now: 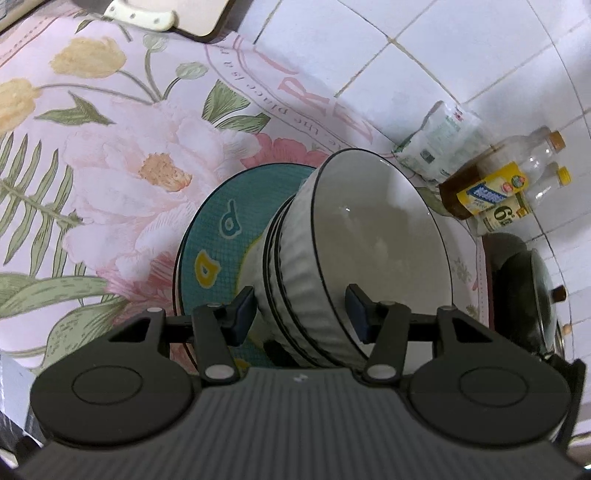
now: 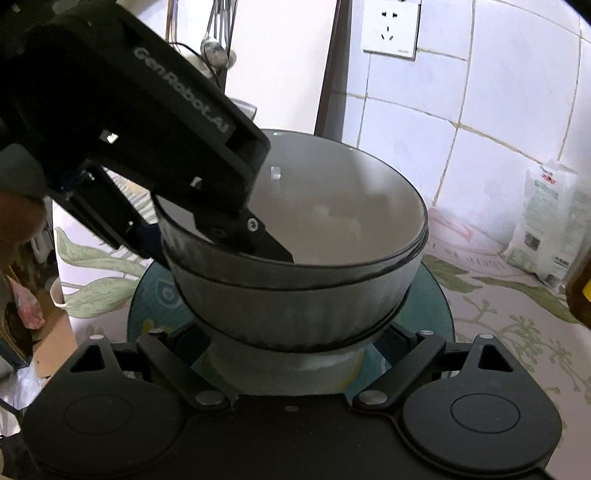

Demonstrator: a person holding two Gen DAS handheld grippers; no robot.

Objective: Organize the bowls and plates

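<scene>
A stack of three ribbed grey-white bowls [image 1: 369,229] [image 2: 295,295] stands on a teal patterned plate [image 1: 221,229] [image 2: 155,295] on the floral cloth. My left gripper [image 1: 299,312] [image 2: 207,243] straddles the near wall of the stack, one pad inside the top bowl and the other against the ribbed outside, shut on it. My right gripper [image 2: 291,343] is low over the plate. Its jaws stand wide on either side of the bottom bowl's foot, with a sliver of plate showing between the pad and the foot. The bowl's bulge partly hides its fingertips.
Oil and sauce bottles [image 1: 491,188] and a white bag [image 1: 439,144] [image 2: 546,221] stand against the tiled wall. A dark pot with a glass lid [image 1: 528,288] sits at the right. The floral cloth [image 1: 110,166] spreads left. A wall socket [image 2: 391,27] is above.
</scene>
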